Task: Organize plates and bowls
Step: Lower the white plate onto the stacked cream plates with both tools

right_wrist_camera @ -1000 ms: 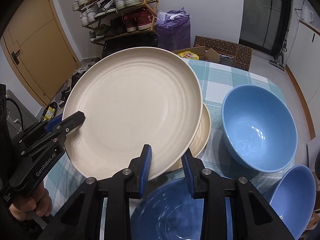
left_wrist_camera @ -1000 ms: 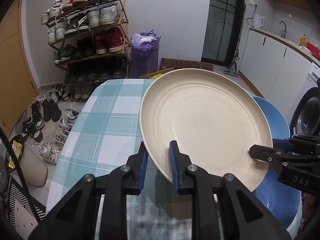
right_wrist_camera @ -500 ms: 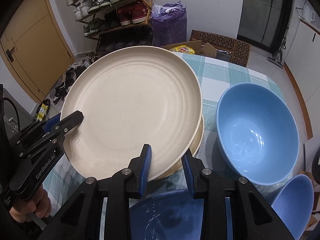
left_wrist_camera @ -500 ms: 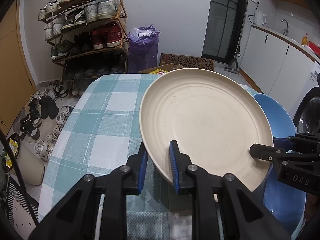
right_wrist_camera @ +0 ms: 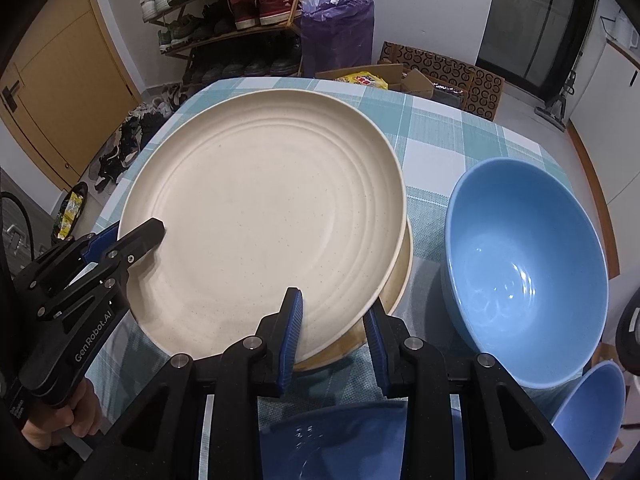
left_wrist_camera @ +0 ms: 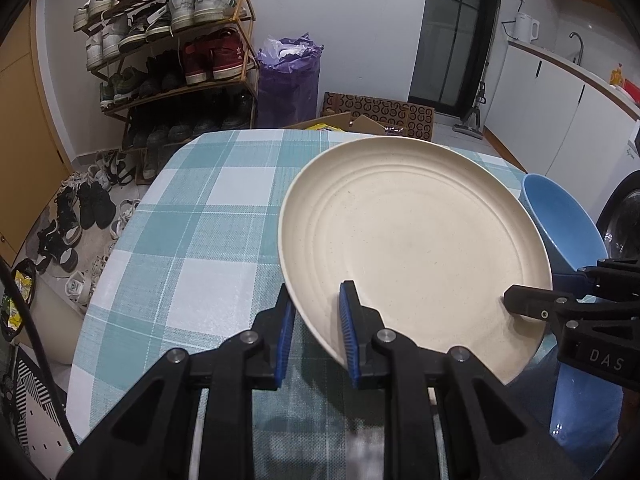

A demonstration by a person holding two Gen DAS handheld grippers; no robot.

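Over the checked surface point(left_wrist_camera: 192, 216), cream plate point(right_wrist_camera: 272, 216) held tilted by both grippers, rim clamped on two sides. Left gripper point(left_wrist_camera: 316, 312) closed on plate's near-left rim, one blue pad above the rim, one below. Right gripper point(right_wrist_camera: 332, 316) closed on the rim at the plate's other side; in left wrist view it enters from the right edge point(left_wrist_camera: 532, 308), black finger tip lying on plate's inner face. In right wrist view left gripper point(right_wrist_camera: 140, 236) comes in from the left, a hand point(right_wrist_camera: 60, 420) on its handle at lower left.

Second cream plate point(right_wrist_camera: 402, 280) sits directly under the held one, only its right edge showing; whether the two touch, cannot tell. Large blue bowl point(right_wrist_camera: 528, 272) on the surface just right of the plates, upright, apart from them. Another blue bowl point(right_wrist_camera: 592, 412) at lower right, partly cut off by the frame. Dark blue dish point(right_wrist_camera: 332, 440) right below the right gripper, mostly hidden.

Beyond the surface: shoe rack point(left_wrist_camera: 172, 52) full of shoes against the wall, purple bag point(left_wrist_camera: 288, 76) beside it, patterned cardboard box point(left_wrist_camera: 380, 112) on the floor, loose shoes point(left_wrist_camera: 80, 208) on the floor at left. White cabinets point(left_wrist_camera: 560, 96) at right with a kettle point(left_wrist_camera: 526, 26) on top.
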